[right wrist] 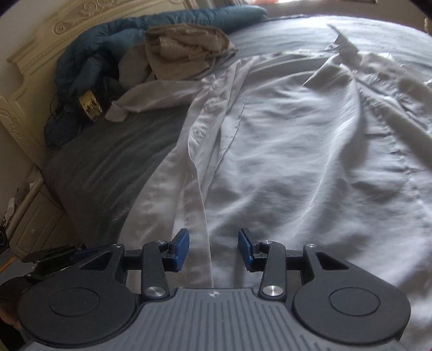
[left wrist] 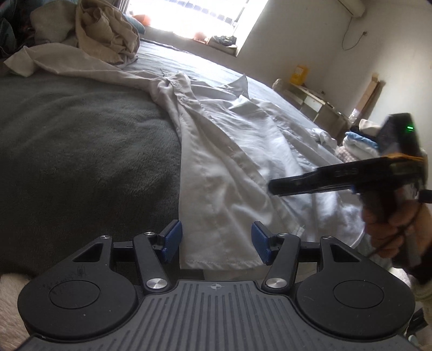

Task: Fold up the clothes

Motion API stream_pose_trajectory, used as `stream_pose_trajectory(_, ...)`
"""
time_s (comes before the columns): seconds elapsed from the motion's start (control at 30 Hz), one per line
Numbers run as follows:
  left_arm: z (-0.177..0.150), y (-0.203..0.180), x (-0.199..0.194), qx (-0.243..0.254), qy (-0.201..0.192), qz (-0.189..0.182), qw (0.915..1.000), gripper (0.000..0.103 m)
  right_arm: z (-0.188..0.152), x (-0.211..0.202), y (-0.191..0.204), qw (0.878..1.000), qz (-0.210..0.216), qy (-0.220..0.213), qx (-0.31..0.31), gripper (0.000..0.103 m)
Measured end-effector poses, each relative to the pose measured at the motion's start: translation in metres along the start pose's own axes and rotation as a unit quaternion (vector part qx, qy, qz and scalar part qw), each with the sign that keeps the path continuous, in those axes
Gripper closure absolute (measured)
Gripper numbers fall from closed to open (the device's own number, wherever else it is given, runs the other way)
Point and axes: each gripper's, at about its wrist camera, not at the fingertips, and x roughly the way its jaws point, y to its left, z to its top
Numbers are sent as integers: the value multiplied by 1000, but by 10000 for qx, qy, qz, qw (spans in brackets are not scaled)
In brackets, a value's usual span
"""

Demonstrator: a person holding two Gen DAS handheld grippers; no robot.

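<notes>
— Where is the shirt right now?

— The white shirt (left wrist: 229,151) lies spread out on the bed (left wrist: 81,151), on a grey blanket, with its collar toward the window (left wrist: 199,16). One sleeve trails off toward a crumpled beige garment (left wrist: 108,29) near the head of the bed. The hem sits just in front of my left gripper (left wrist: 216,244).

— And your left fingers?

— They stand partly open, blue pads (left wrist: 171,240) apart, with the hem edge of the shirt showing between them. The pads do not press on the cloth; I have hold of nothing there.

— The right side?

— My right gripper (right wrist: 213,249) hangs over the shirt's button placket (right wrist: 197,210), which runs up between its fingers. Those fingers are also partly open, and nothing is pinched. From the left view the right gripper (left wrist: 272,186) looks blurred, held by my hand (left wrist: 394,226) above the right half of the shirt.

— Anything else on the bed?

— A dark blue quilt (right wrist: 113,37) bunched against the carved headboard (right wrist: 40,48), behind the beige garment. A stack of folded clothes (left wrist: 359,143) sits off the far side.
</notes>
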Motion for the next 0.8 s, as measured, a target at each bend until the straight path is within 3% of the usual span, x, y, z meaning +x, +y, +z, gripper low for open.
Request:
stream_pose_trajectory(0.03,0,0,1,17,7,-17,10000,45,0,4,-1,10000,50,66,35,64)
stream_pose_trajectory(0.07,-1,-1,1,49,12,-38,10000,44,0,4,-1,9999,105,88,35,74)
stream_pose_trajectory(0.1,-1,-1,2,92,16,-61,9999,43,-1,2,-1,9998,165,86,27,95)
stream_pose_trajectory(0.13,-1,-2,3,135,20,-85,9999,43,-1,0,-1,9997,226,85,18,99)
stream_pose_trajectory(0.27,-2,-6,7,315,95,-199,9993,42,-5,-19,-8,9995,220,-185,96,101)
stream_pose_trajectory(0.47,-9,-17,11,630,264,-297,9972,41,-8,-57,-42,9945,-40,-788,682,102)
stream_pose_trajectory(0.8,-19,-42,29,1024,436,-90,9937,41,-28,-71,-104,9814,-493,-1051,1526,102)
